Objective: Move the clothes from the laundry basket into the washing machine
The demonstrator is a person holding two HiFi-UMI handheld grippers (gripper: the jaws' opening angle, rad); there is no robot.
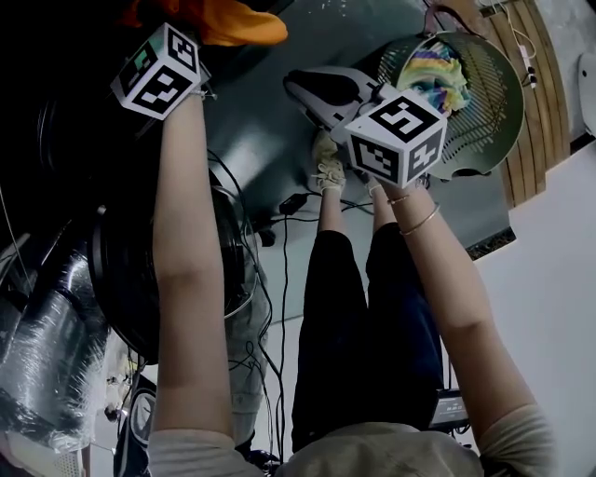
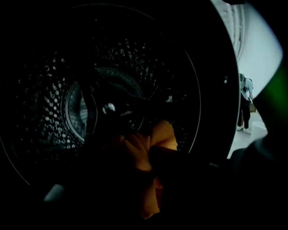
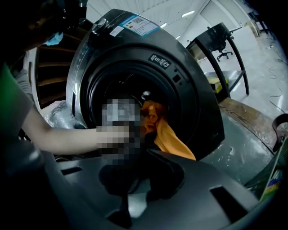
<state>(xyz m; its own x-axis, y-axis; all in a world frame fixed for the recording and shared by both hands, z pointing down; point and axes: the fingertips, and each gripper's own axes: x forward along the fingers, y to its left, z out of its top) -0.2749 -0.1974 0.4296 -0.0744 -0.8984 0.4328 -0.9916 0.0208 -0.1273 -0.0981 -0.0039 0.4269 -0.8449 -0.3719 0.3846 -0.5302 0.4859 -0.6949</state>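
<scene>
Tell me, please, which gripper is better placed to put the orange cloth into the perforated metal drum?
Left: the left gripper holds the orange cloth at the perforated metal drum; the right gripper hangs back, shut.

Orange garment (image 1: pixel 233 23): running off the top edge in head view.
Left hand-held gripper (image 2: pixel 150 179): jaws lying in darkness, outlines barely showing around the cloth.

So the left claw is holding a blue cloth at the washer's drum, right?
Not quite: the cloth is orange, not blue. The left gripper view shows it pinched in the left claw in front of the drum; the right gripper view shows the same orange cloth at the washer's opening.
</scene>
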